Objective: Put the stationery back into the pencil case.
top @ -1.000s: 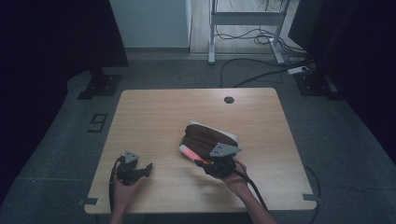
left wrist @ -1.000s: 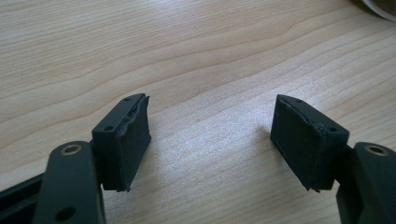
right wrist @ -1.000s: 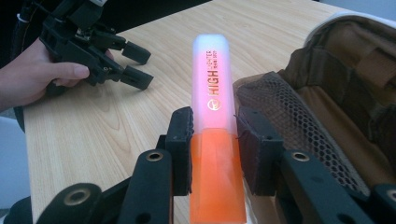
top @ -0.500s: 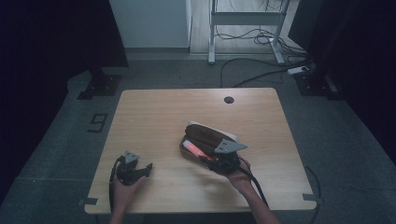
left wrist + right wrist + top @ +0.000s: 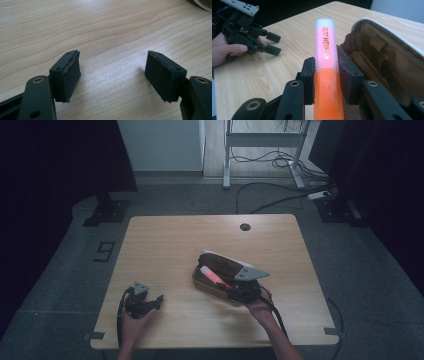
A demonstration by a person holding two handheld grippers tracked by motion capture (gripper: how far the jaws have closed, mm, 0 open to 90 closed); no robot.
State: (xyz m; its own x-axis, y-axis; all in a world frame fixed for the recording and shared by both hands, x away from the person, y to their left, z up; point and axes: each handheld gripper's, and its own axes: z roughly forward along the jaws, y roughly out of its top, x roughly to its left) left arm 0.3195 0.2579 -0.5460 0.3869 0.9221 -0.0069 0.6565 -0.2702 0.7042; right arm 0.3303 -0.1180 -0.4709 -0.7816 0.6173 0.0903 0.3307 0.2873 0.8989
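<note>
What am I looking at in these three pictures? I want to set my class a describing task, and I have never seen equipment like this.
A person sits at a wooden table, holding a hand-operated two-jaw gripper in each hand. One picture comes from a camera above the table; the other two come from cameras riding on the grippers, looking along their black jaws. The right gripper is clamped on an orange highlighter, beside an open brown pencil case lying on the table. The left gripper rests open over bare wood, holding nothing.
</note>
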